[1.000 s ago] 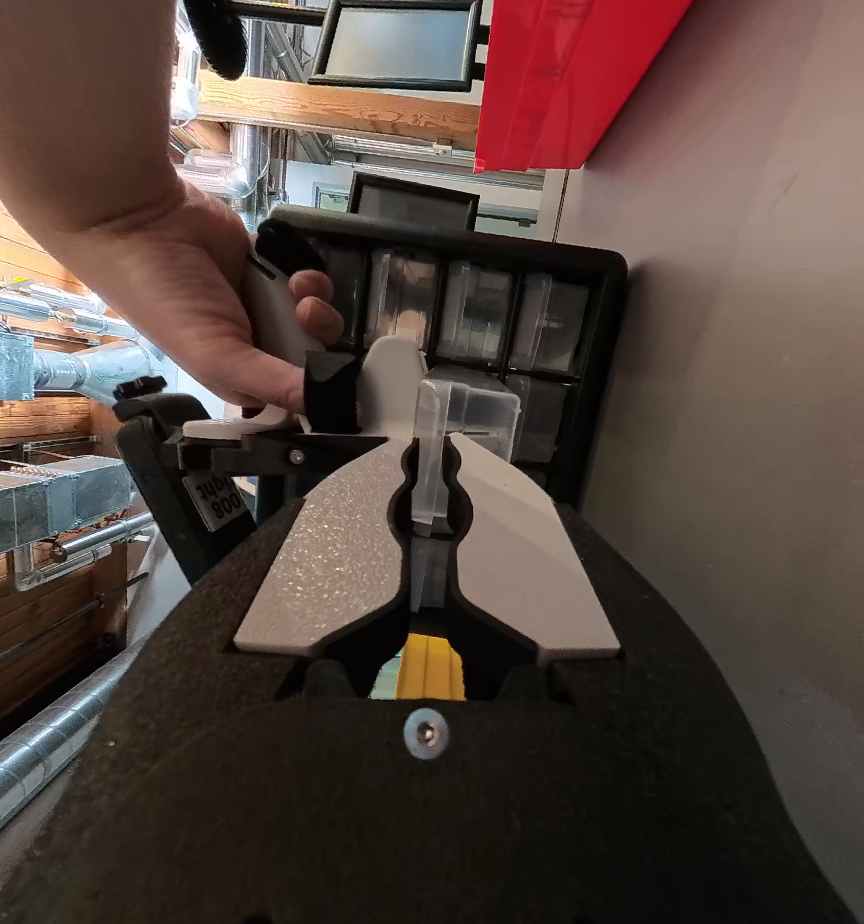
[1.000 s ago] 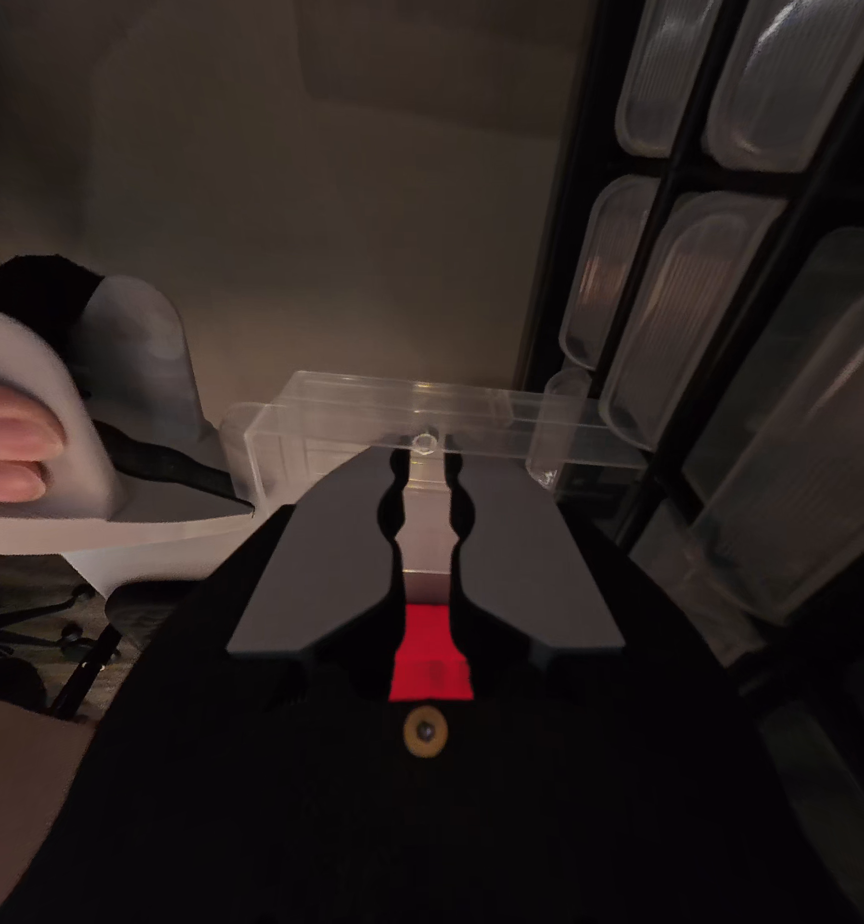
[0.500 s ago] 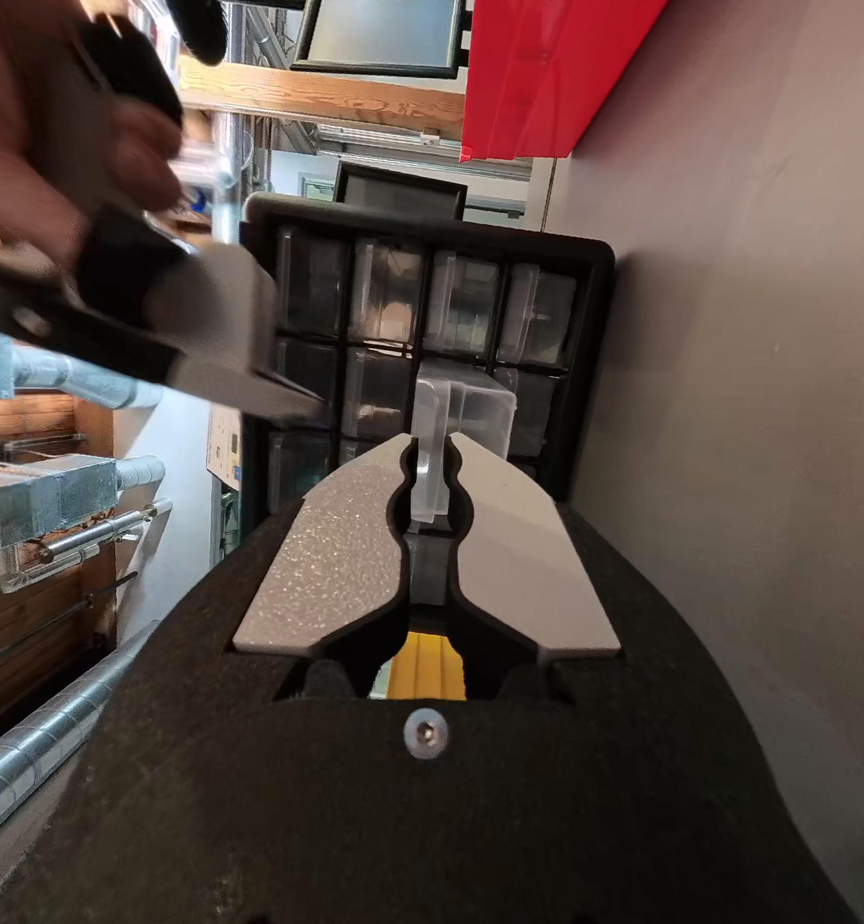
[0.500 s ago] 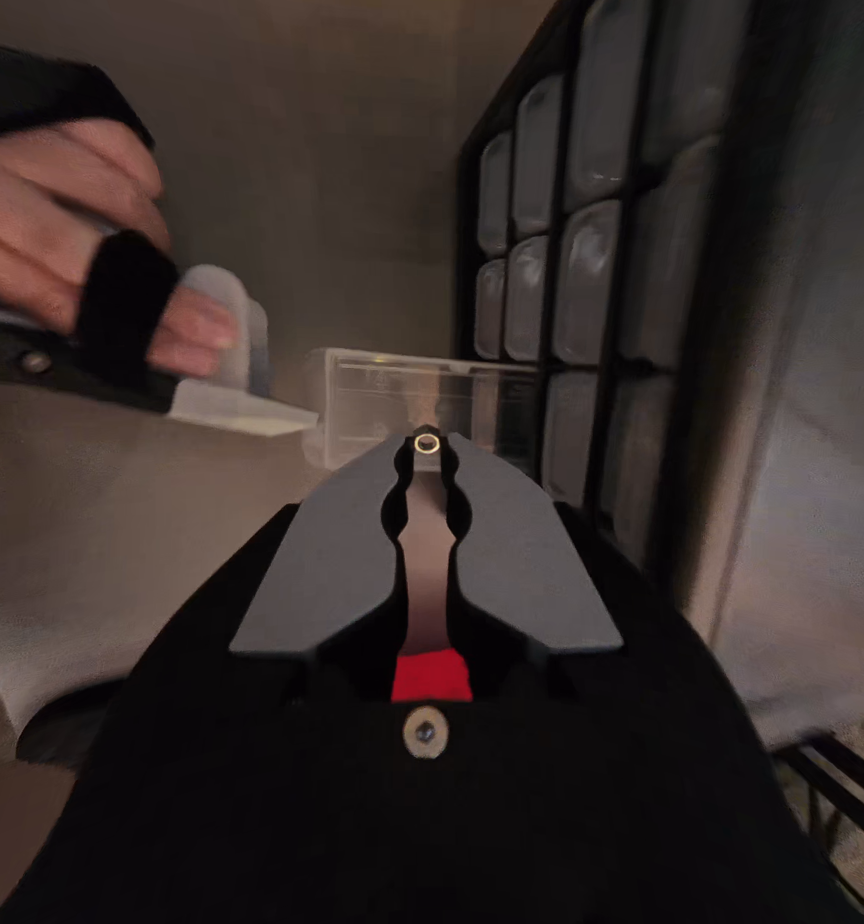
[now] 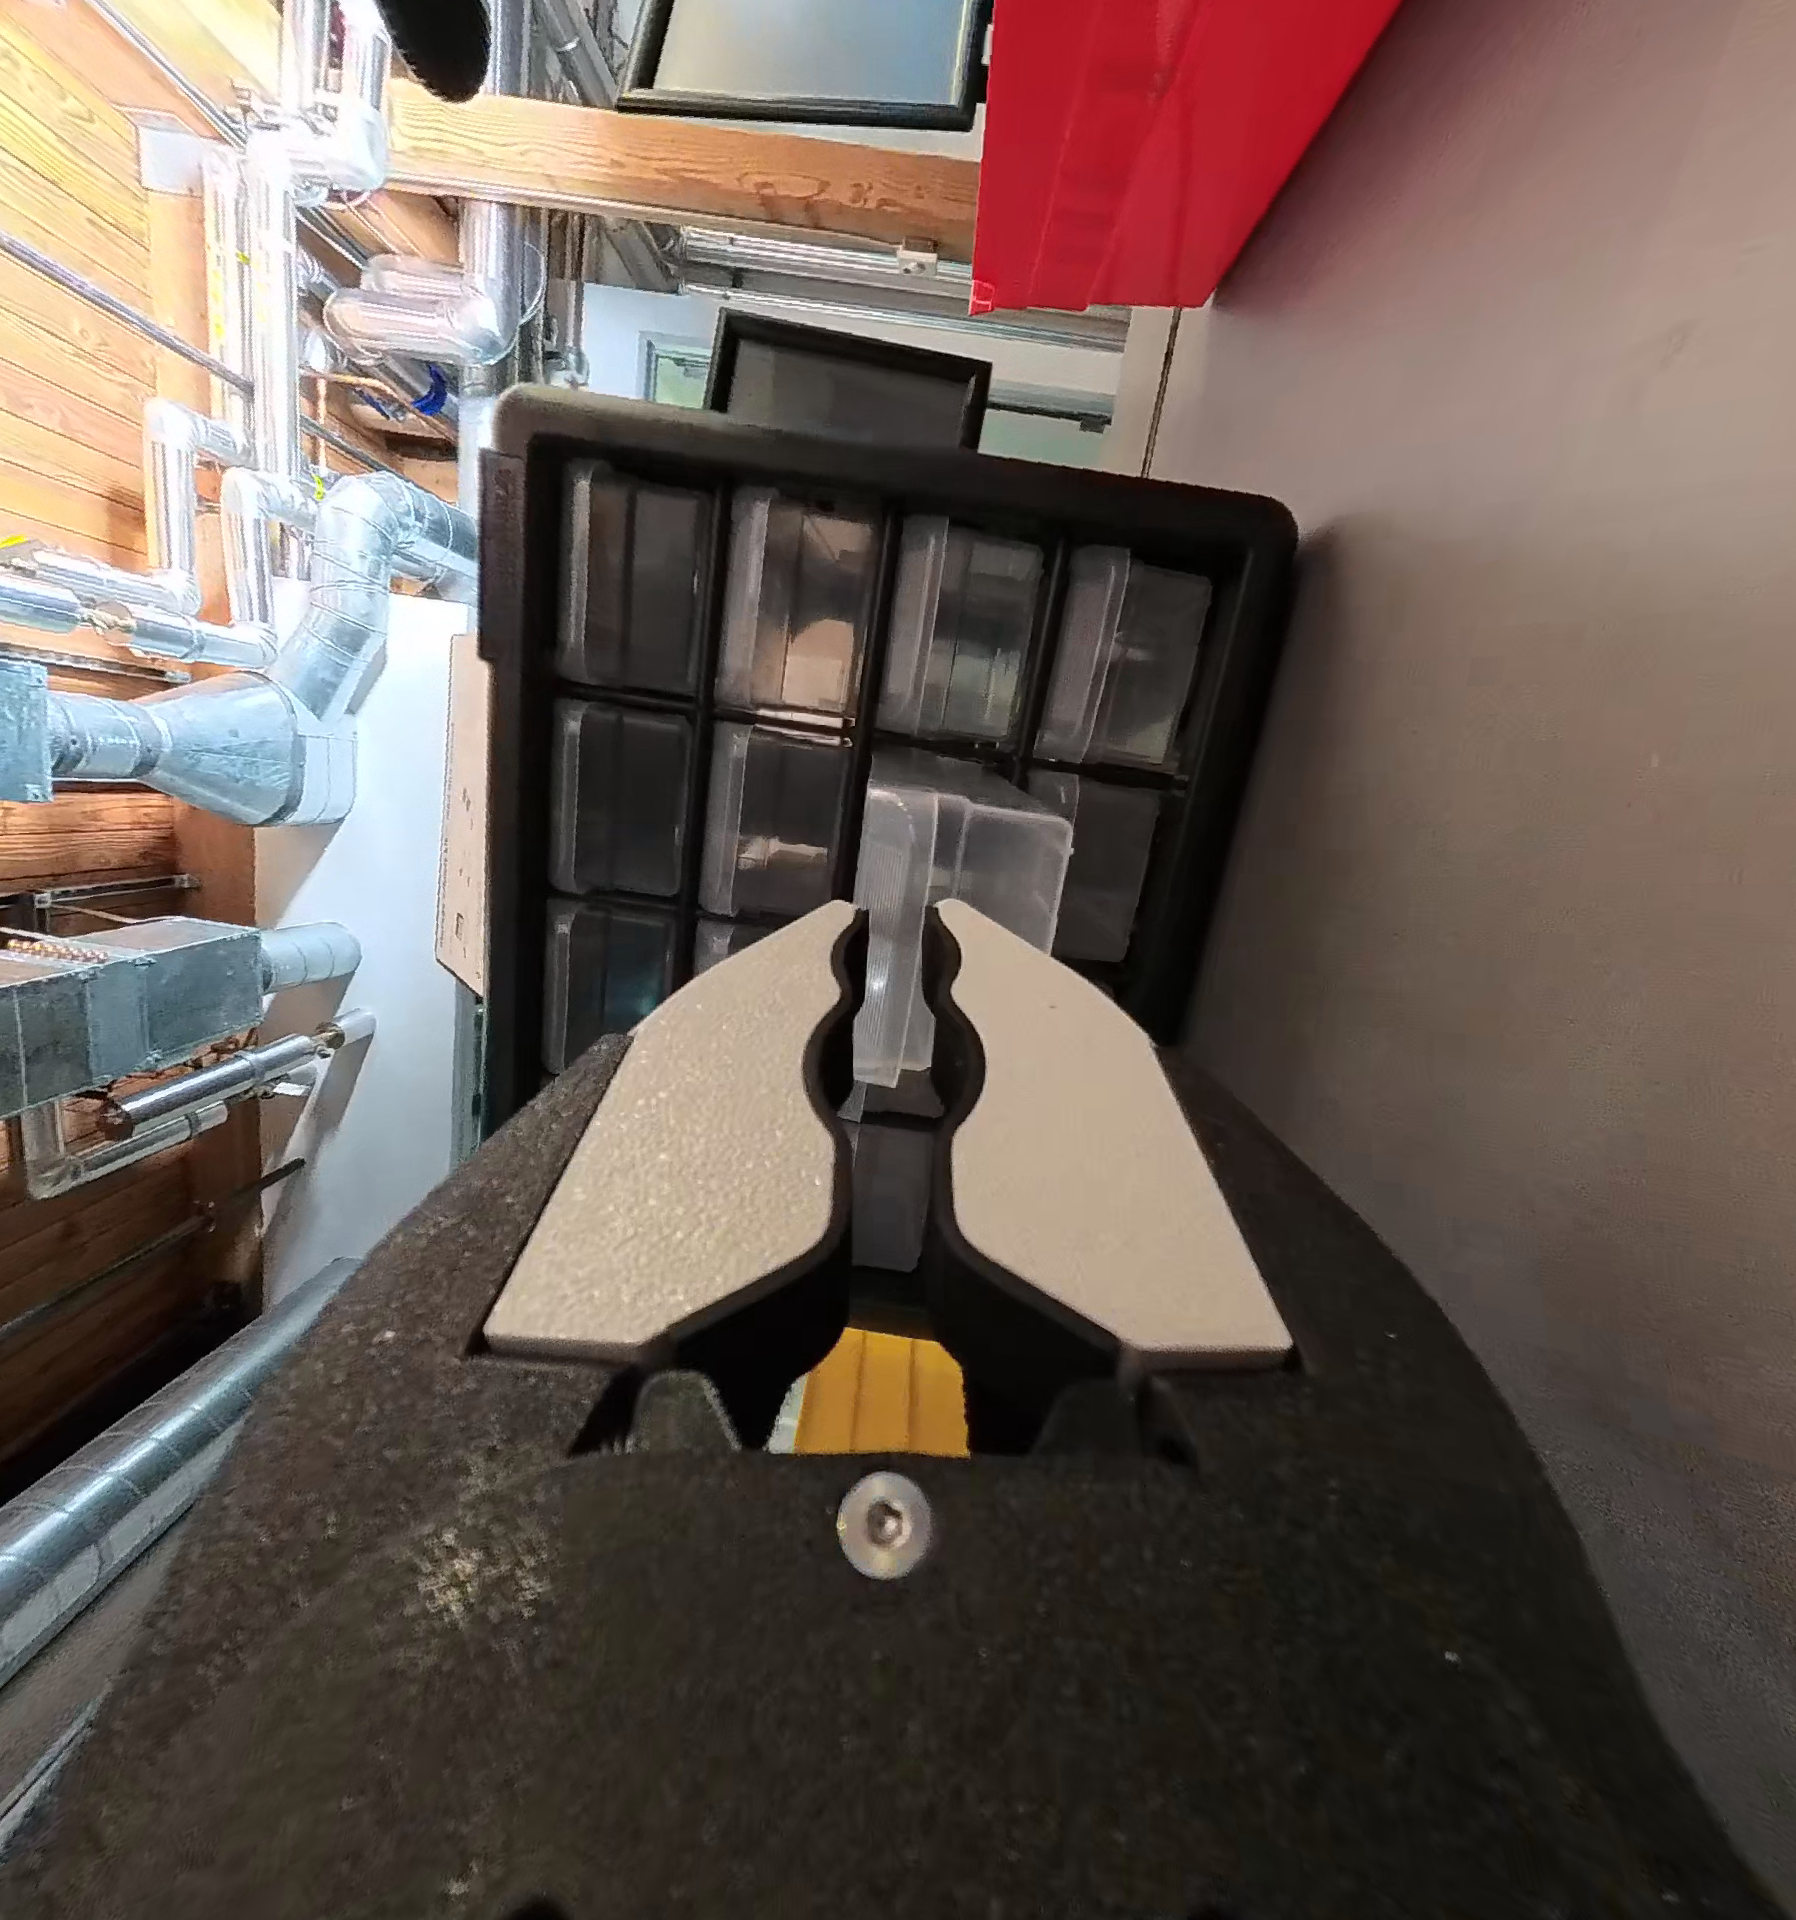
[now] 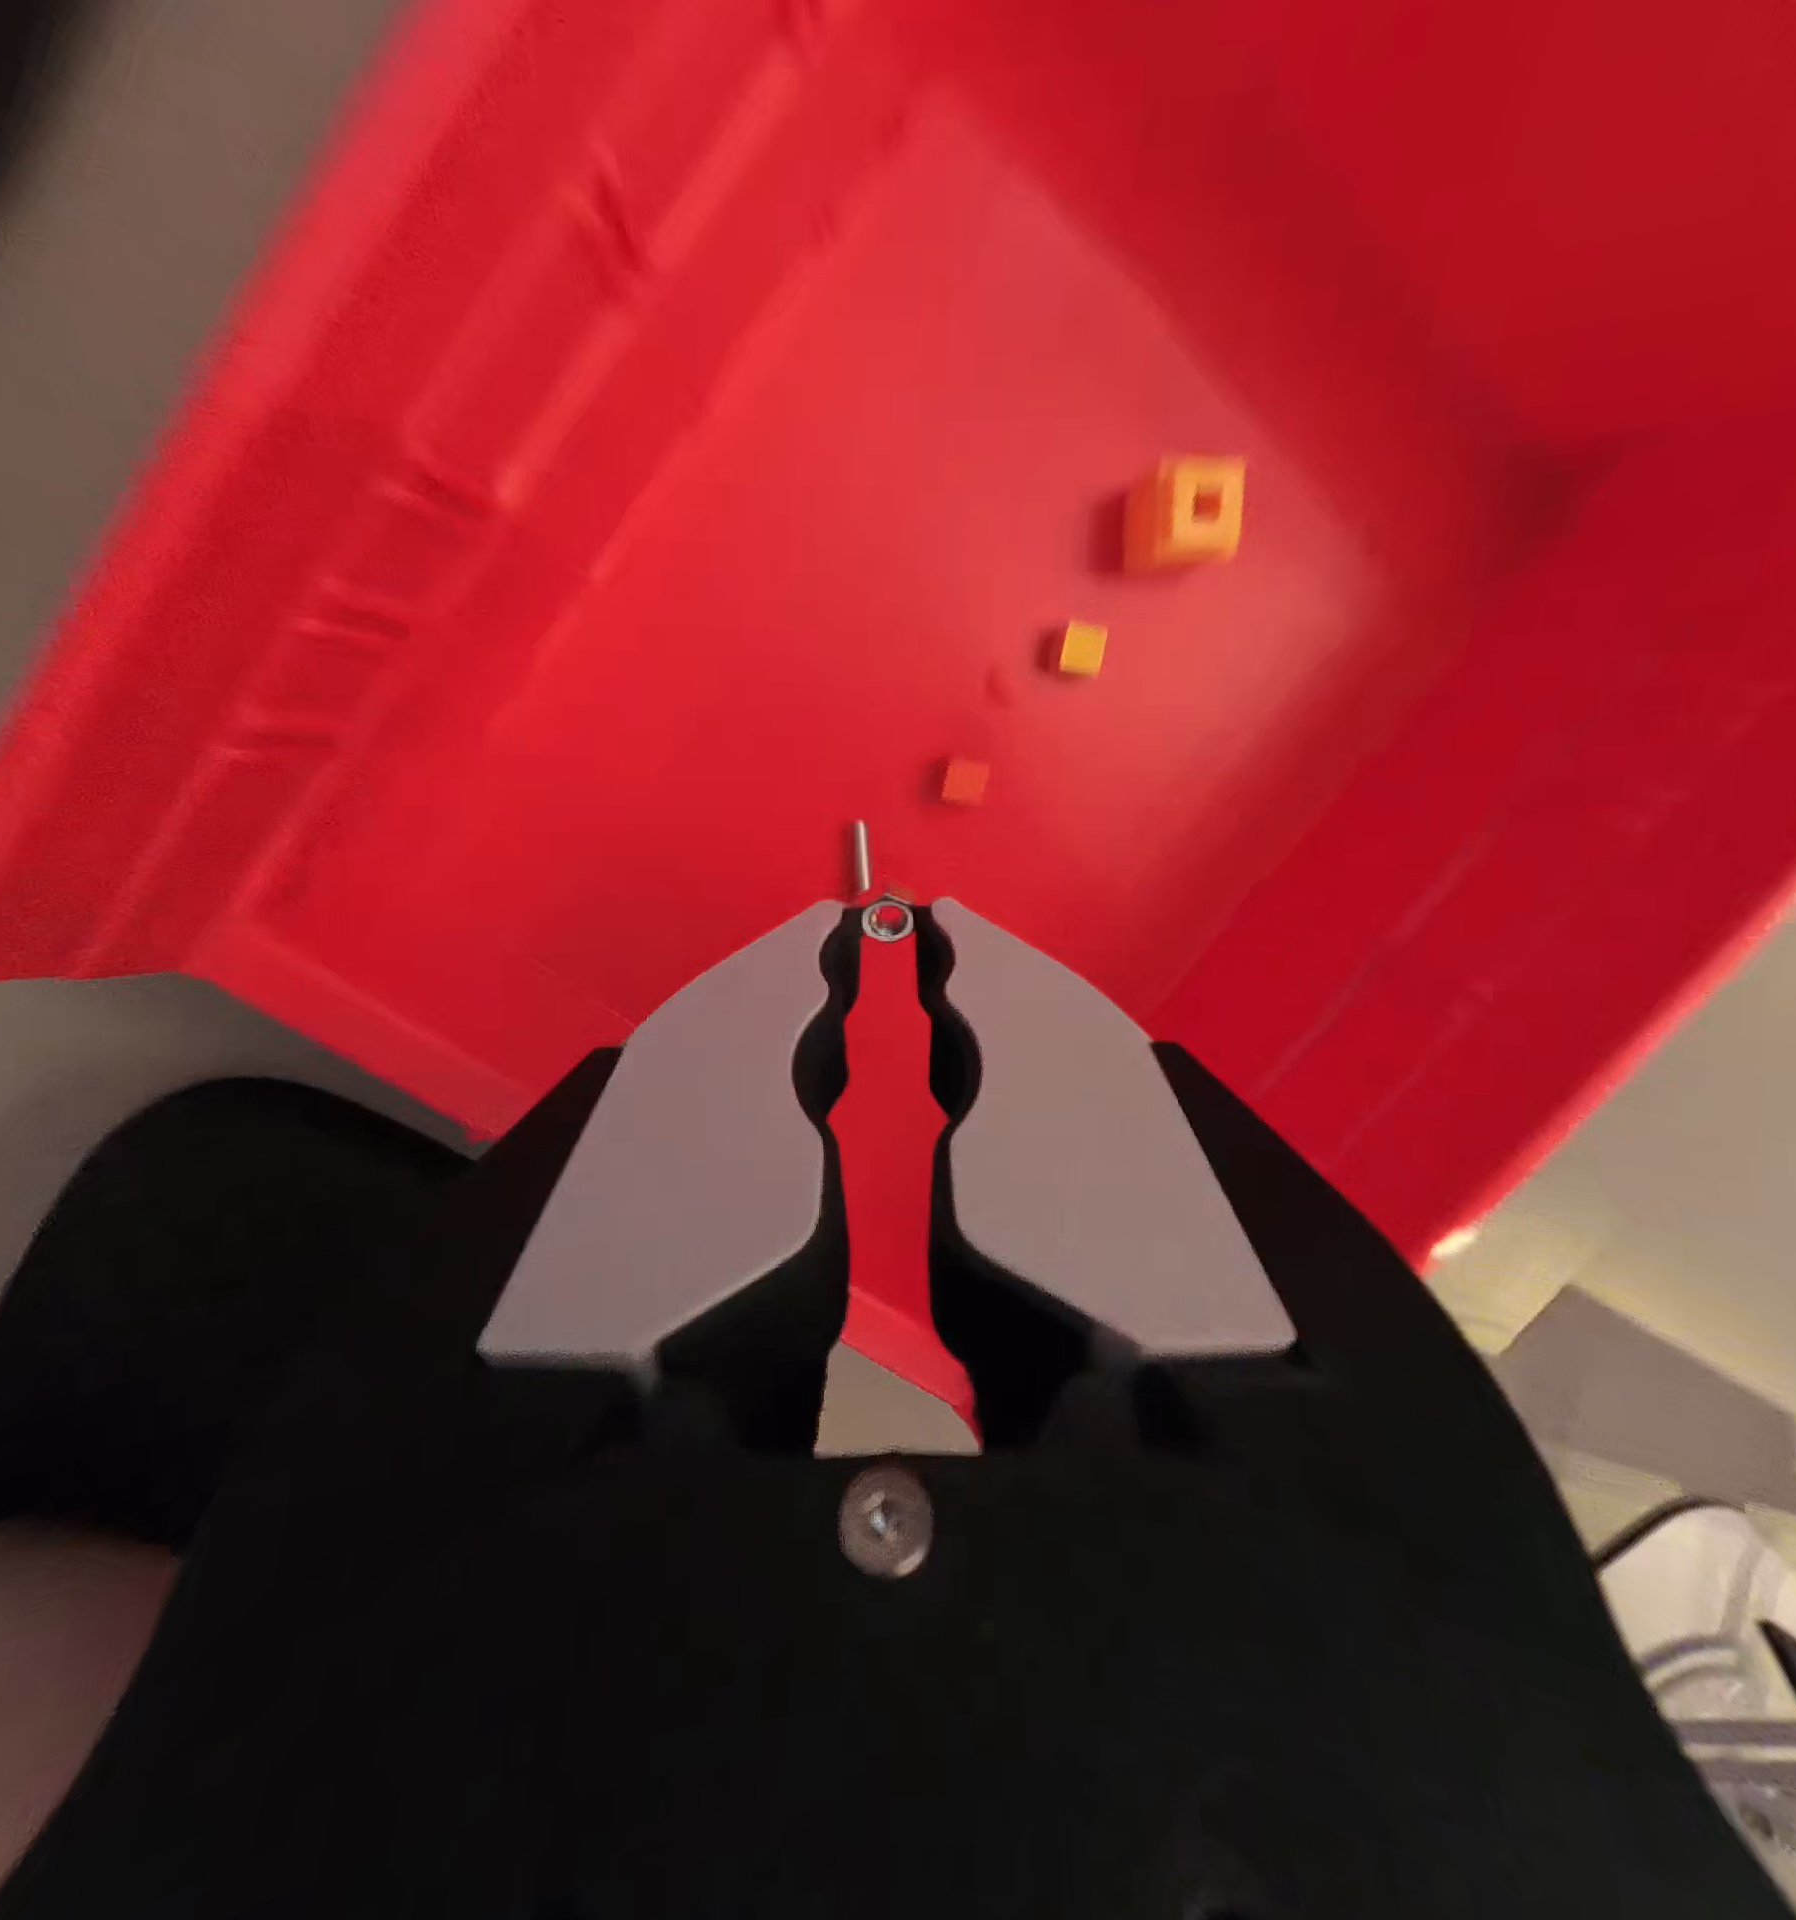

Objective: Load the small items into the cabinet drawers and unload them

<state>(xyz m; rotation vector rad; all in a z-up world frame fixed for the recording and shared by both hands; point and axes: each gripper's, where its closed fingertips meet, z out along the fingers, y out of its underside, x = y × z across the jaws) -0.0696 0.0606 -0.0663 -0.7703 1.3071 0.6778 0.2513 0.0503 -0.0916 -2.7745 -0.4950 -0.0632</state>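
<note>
In the left wrist view, a black cabinet (image 5: 1268, 665) with clear drawers stands on a grey table. One clear drawer (image 5: 987, 862) is pulled out. My left gripper (image 5: 896, 914) is shut on that drawer's front handle. In the right wrist view, my right gripper (image 6: 886, 914) is shut on a small metal ring (image 6: 886, 921) and holds it above a red bin (image 6: 665, 582). In the bin lie a small metal pin (image 6: 859, 854), a large orange cube (image 6: 1190, 514) and two small orange cubes (image 6: 1081, 649) (image 6: 965, 779).
The grey table (image 5: 1548, 935) runs along the right of the left wrist view, with the red bin (image 5: 1133, 145) beyond the cabinet. Pipes, wooden beams and monitors fill the background. A white object lies at the lower right of the right wrist view (image 6: 1704, 1621). About 11 centimeters separates my right fingertips from the large orange cube (image 6: 1190, 514).
My right gripper took the small ring from the open drawer and swung away to over the red bin. It has left the left wrist view. My left gripper keeps hold of the drawer handle.
</note>
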